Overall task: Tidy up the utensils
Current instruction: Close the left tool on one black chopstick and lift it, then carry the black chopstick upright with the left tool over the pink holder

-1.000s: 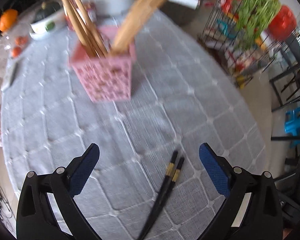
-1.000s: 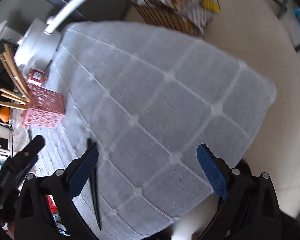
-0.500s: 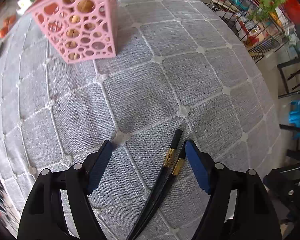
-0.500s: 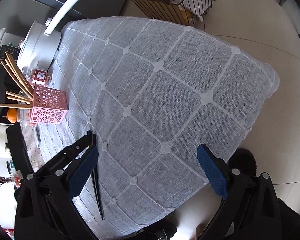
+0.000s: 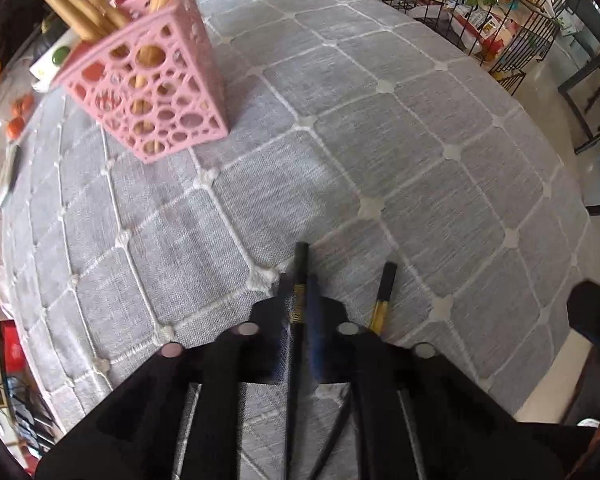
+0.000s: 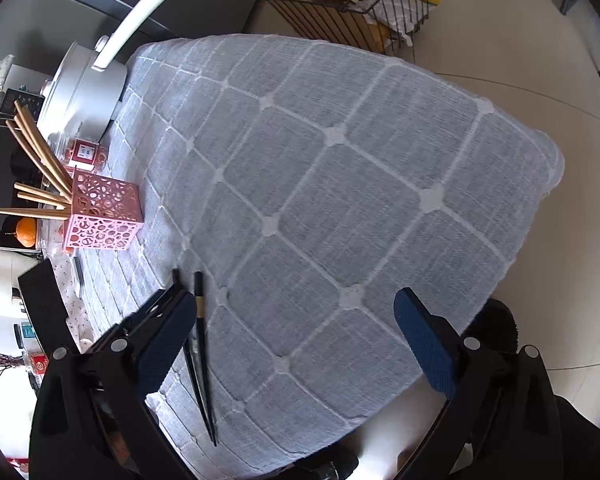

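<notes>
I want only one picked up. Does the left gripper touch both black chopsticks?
Apart from one. The left wrist view shows the left gripper shut on one black chopstick, while the other chopstick lies outside the jaws on the tablecloth.

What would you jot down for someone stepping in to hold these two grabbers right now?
Left gripper: its jaws have just been closing and are now shut on one black chopstick, near its gold band. It points steeply down at the grey tablecloth.
Right gripper: open, empty, over the cloth's near edge.
Second black chopstick lies loose on the cloth just right of the gripped one.
Pink holder stands farther back, already holding wooden chopsticks.
Done: one chopstick gripped. Left: probably lift it into the holder, then fetch the other.
</notes>
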Available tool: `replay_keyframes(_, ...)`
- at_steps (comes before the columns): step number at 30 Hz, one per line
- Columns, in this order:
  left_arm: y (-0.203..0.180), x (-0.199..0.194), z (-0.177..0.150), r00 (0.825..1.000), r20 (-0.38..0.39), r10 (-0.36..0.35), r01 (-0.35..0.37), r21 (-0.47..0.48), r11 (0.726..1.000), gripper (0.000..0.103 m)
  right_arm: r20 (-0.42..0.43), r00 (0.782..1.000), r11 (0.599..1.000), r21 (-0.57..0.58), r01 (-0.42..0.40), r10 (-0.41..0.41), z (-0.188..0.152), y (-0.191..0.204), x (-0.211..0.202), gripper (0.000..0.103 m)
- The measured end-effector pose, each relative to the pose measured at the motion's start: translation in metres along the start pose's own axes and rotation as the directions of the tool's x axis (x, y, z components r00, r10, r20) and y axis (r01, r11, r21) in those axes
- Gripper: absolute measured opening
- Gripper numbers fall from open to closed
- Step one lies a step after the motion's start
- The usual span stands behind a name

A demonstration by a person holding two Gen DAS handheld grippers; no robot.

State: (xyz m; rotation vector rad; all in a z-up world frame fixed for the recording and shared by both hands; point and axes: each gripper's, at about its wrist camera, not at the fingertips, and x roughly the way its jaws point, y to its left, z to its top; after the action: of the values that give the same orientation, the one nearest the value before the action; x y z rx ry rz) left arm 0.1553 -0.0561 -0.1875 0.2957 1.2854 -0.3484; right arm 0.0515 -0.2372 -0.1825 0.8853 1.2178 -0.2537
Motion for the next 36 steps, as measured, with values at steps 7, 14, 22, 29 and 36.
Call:
replay_keyframes(7,0.030,-0.024,-0.014,0.997,0.069,-0.037,0.040,-0.043,0.998,0.006,0.052,0.997,0.992,-0.105,0.067,-0.062,-0.005,0.036,0.009,0.096)
replay_keyframes(14,0.053,-0.070,-0.028,0.980,0.189,-0.059,0.077,-0.091,0.993,0.006,0.034,0.992,0.959,-0.251,0.129,-0.125,-0.012,0.083,0.040,0.096)
replay_keyframes(22,0.075,-0.109,-0.042,0.956,0.291,-0.026,0.065,-0.125,0.990,0.006,0.004,0.985,0.933,-0.319,0.166,-0.174,-0.027,0.109,0.070,0.082)
replay_keyframes(29,0.083,-0.122,-0.045,0.944,0.331,-0.008,0.061,-0.152,0.987,0.006,0.122,0.954,0.869,-0.394,0.300,-0.274,-0.039,0.120,0.073,0.021)
replay_keyframes(36,0.088,-0.134,-0.046,0.932,0.363,-0.015,0.080,-0.162,0.984,0.006,0.144,0.981,0.907,-0.382,0.178,-0.132,-0.040,0.116,0.044,0.007)
